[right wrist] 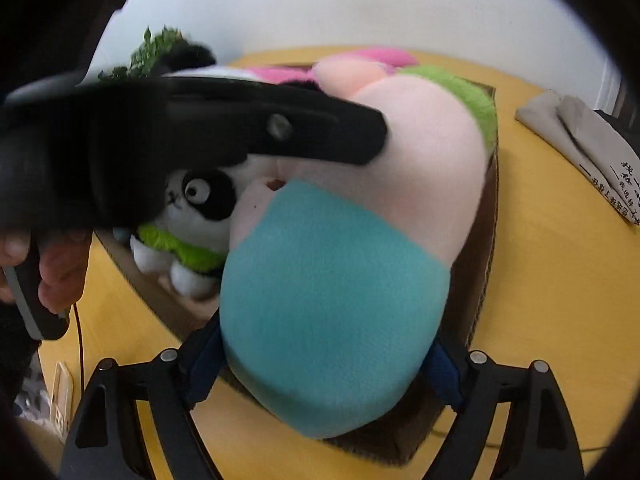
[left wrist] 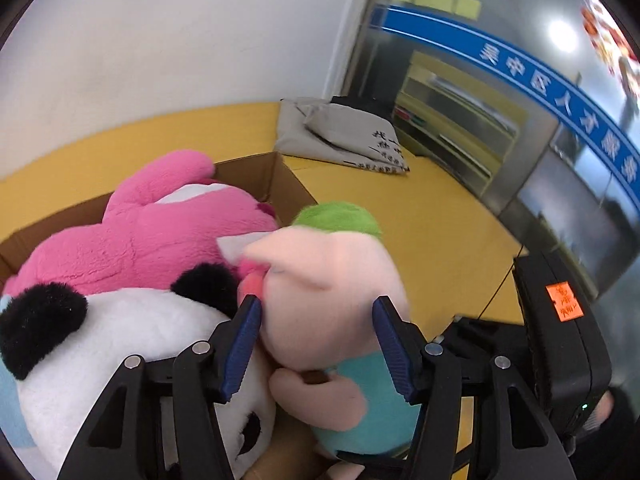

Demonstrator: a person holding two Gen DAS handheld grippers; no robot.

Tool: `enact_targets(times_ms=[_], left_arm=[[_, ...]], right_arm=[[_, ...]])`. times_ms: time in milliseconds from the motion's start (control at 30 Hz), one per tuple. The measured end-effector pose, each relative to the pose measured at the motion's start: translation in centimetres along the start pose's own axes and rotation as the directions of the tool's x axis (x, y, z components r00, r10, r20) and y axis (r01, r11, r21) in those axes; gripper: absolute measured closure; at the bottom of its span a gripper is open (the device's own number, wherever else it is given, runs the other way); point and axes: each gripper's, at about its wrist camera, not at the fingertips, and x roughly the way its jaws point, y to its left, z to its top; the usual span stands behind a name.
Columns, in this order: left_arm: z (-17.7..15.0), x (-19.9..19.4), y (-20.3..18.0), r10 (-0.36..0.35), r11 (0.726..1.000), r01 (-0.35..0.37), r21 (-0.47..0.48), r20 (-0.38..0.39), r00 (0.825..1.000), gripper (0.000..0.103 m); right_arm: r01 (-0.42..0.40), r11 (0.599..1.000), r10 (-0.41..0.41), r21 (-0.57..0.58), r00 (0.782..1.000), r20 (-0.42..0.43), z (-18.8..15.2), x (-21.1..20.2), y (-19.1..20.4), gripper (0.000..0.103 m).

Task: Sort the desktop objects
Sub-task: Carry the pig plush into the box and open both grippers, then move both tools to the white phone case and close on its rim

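A pig plush (left wrist: 320, 280) with a pale pink head, green cap and teal body hangs over an open cardboard box (left wrist: 264, 176). My left gripper (left wrist: 318, 344) is shut on its head, the blue pads pressing both sides. In the right wrist view the teal body (right wrist: 332, 300) fills the gap of my right gripper (right wrist: 324, 368), and both pads touch its sides. A panda plush (left wrist: 140, 340) and a bright pink plush (left wrist: 160, 232) lie in the box (right wrist: 486, 240). The left gripper's black finger (right wrist: 280, 128) crosses above the panda (right wrist: 200, 200).
The box stands on a yellow table (left wrist: 420, 220). A folded grey cloth bag (left wrist: 344, 136) lies at the far corner by a glass wall with a blue band (left wrist: 560, 92). A hand (right wrist: 60, 272) grips the left handle; green leaves (right wrist: 160, 48) show behind it.
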Motion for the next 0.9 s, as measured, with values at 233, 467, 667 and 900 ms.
enact_targets(times_ms=[233,467,667,900], left_arm=[[0.1,-3.0,-0.1,0.002,1.000,-0.002,-0.005,0.057,0.998,0.028],[-0.1,-6.2,2.0,-0.006,0.996,0.016,-0.086,0.113,0.994,0.022],[-2.0,-8.3,4.3,-0.008,0.990,0.025,-0.142,0.120,0.993,0.022],[-6.6,-13.9,4.6,0.028,0.992,-0.008,-0.123,0.161,0.986,0.014]], right_arm=[[-0.009,1.000,0.006,0.022,0.993,0.116,-1.1,-6.1,0.2,0.007],[-0.098,0.993,0.107,-0.059,0.982,0.157,2.8,-4.2,1.1,0.001],[-0.092,0.995,0.094,-0.024,0.983,0.158,0.8,-4.4,2.6,0.000],[-0.009,0.997,-0.006,0.072,0.978,0.208,-1.3,-7.7,3.1,0.000]])
